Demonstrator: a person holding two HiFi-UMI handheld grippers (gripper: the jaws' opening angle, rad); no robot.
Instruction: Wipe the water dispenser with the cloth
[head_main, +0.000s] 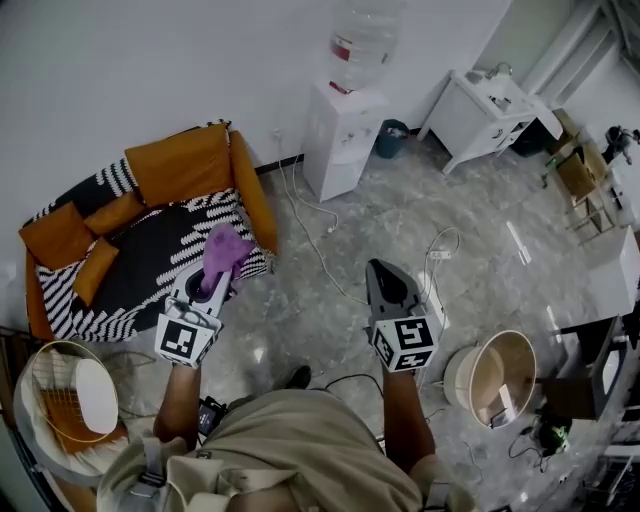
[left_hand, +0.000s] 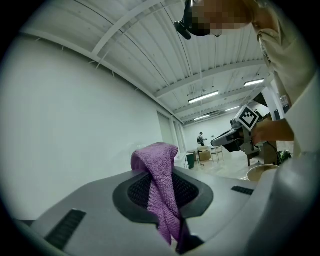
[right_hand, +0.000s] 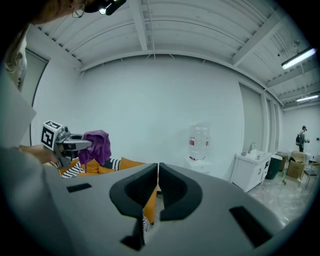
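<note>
The left gripper (head_main: 212, 283) pinches a purple terry cloth (head_main: 223, 252) between its jaws. The left gripper view shows the fabric running down through the dark ribbed pads and bunching in a fold above them. The right gripper (right_hand: 157, 189) has its jaws pressed together, with only a hairline seam showing between the pads. In the head view both grippers are held out in front of the person, side by side but well apart. They are over a grey marbled floor (head_main: 400, 230) crossed by a white cable (head_main: 312, 240). The white box-shaped water dispenser (head_main: 340, 140) stands against the white wall ahead, carrying a clear upturned bottle with a red label (head_main: 362, 45). It is well apart from both grippers, and the cloth does not touch it. A small dark bin (head_main: 391, 138) sits just beside the dispenser on its right, and a white cabinet (head_main: 490, 110) stands further right. At the left, an orange sofa with black-and-white striped cushions (head_main: 150, 230) lies near the left gripper.
</note>
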